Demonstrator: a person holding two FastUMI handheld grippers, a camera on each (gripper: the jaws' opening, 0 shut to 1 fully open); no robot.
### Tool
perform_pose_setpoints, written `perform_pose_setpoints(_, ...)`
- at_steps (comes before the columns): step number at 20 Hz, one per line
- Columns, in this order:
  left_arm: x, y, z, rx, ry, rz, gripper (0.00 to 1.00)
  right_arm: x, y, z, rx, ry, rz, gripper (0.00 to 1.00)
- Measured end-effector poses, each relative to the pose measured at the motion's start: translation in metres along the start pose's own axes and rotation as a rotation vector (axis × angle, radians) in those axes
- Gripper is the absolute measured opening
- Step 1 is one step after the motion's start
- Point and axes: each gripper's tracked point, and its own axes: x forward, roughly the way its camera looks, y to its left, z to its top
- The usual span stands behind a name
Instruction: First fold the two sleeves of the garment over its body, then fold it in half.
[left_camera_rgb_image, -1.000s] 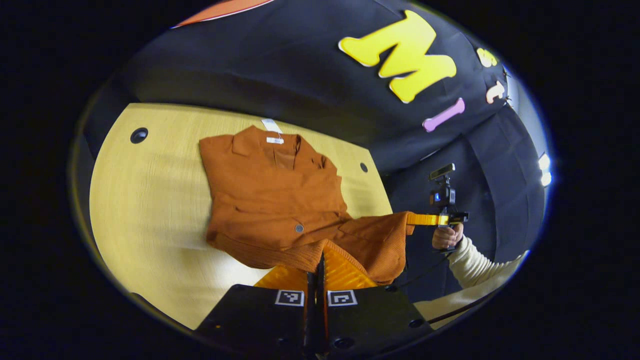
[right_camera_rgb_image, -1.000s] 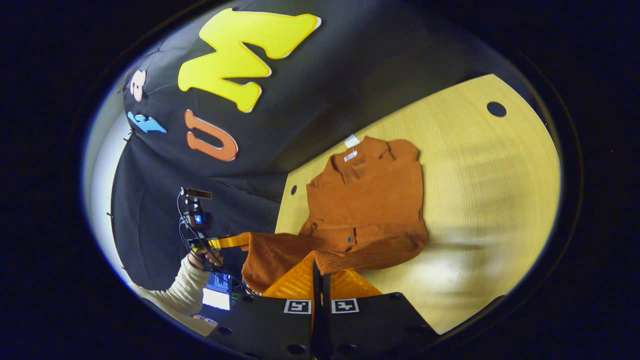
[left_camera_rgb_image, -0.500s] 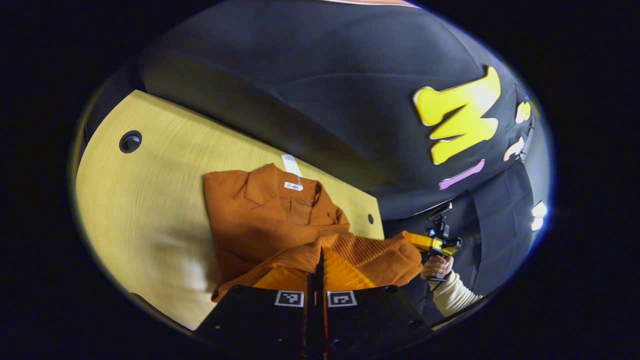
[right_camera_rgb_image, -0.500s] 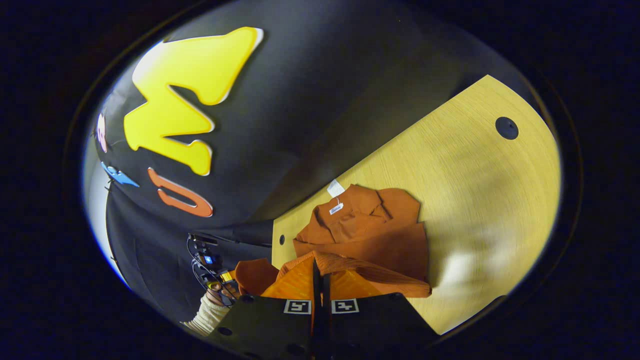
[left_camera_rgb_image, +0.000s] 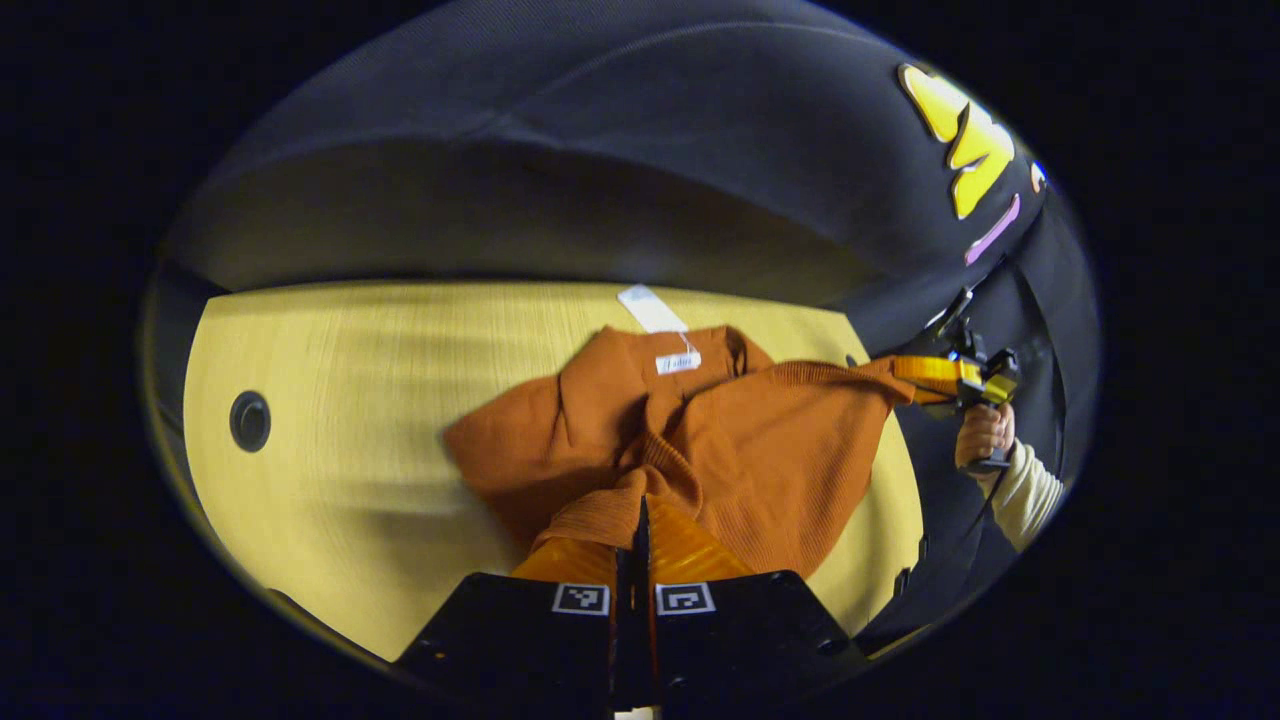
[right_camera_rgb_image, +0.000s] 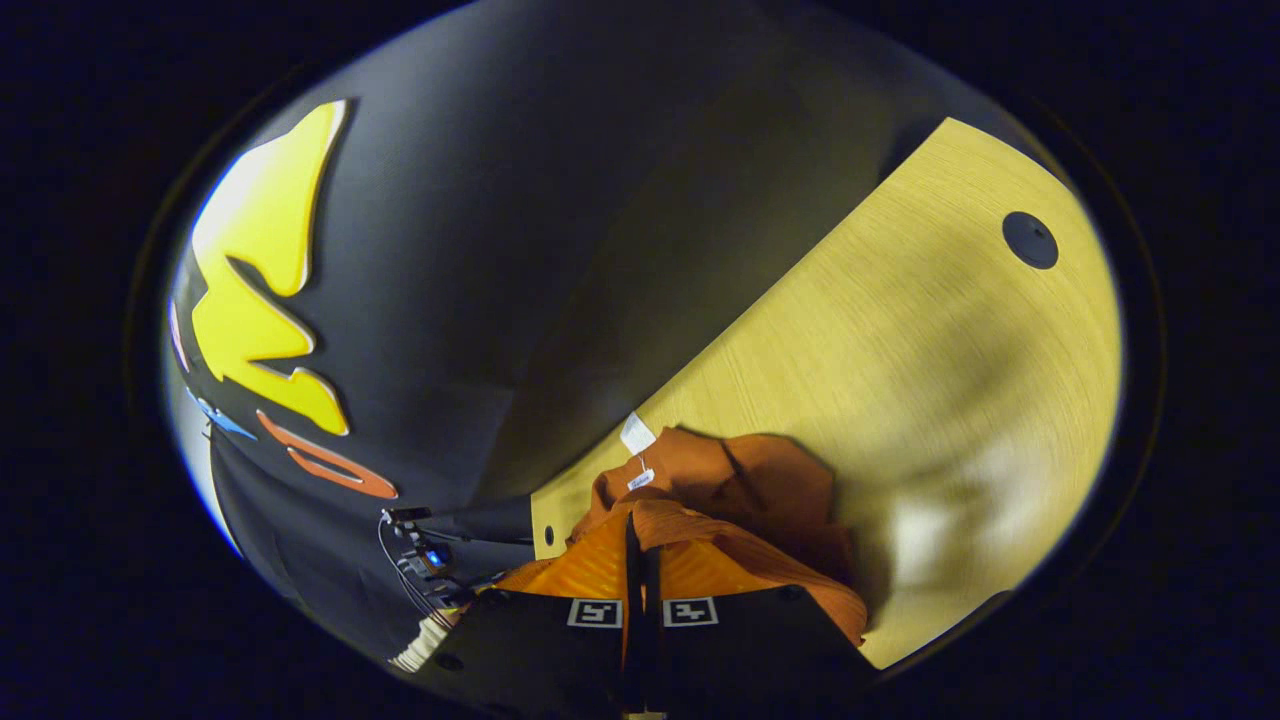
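Left gripper view: left gripper (left_camera_rgb_image: 640, 515) clamped on garment (left_camera_rgb_image: 700, 440) hem, held over the collar ahead on table (left_camera_rgb_image: 350, 400); right gripper (left_camera_rgb_image: 905, 372) pinches the other hem corner, off right.

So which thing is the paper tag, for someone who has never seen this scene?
On the pale wooden table lies a rust-orange garment. At its collar, on the side toward the black wall, a small white paper tag sticks out, the only white thing there.
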Motion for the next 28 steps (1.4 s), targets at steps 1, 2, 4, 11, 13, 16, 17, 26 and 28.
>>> perform_pose_setpoints(1, 0.003, 0.001, 0.007, -0.042, -0.045, -0.007, 0.03, 0.002, -0.004, 0.006, 0.017, -0.015, 0.01, 0.0)
perform_pose_setpoints(2, 0.005, 0.004, 0.015, -0.103, -0.095, -0.016, 0.03, -0.002, -0.007, 0.011, 0.033, -0.03, 0.017, 0.0)
perform_pose_setpoints(4, 0.007, 0.01, 0.033, -0.256, -0.204, -0.053, 0.03, -0.009, -0.019, 0.021, 0.068, -0.062, 0.015, 0.0)
perform_pose_setpoints(11, -0.027, 0.024, 0.087, -0.926, -0.587, -0.193, 0.03, -0.037, -0.059, 0.042, 0.295, -0.221, 0.041, 0.0)
perform_pose_setpoints(13, -0.042, 0.015, 0.092, -1.05, -0.69, -0.211, 0.04, -0.046, -0.065, 0.042, 0.337, -0.298, 0.043, 0.03)
perform_pose_setpoints(16, -0.067, -0.004, 0.091, -1.171, -0.818, -0.166, 0.04, -0.065, -0.07, 0.044, 0.415, -0.436, 0.057, 0.01)
perform_pose_setpoints(17, -0.076, -0.011, 0.089, -1.188, -0.856, -0.15, 0.05, -0.07, -0.073, 0.045, 0.451, -0.484, 0.075, 0.01)
perform_pose_setpoints(26, -0.1, -0.01, 0.106, -1.264, -0.986, -0.214, 0.22, -0.106, -0.088, 0.054, 0.62, -0.616, 0.135, 0.13)
perform_pose_setpoints(28, -0.103, -0.011, 0.109, -1.244, -0.975, -0.203, 0.38, -0.117, -0.096, 0.063, 0.646, -0.59, 0.148, 0.29)
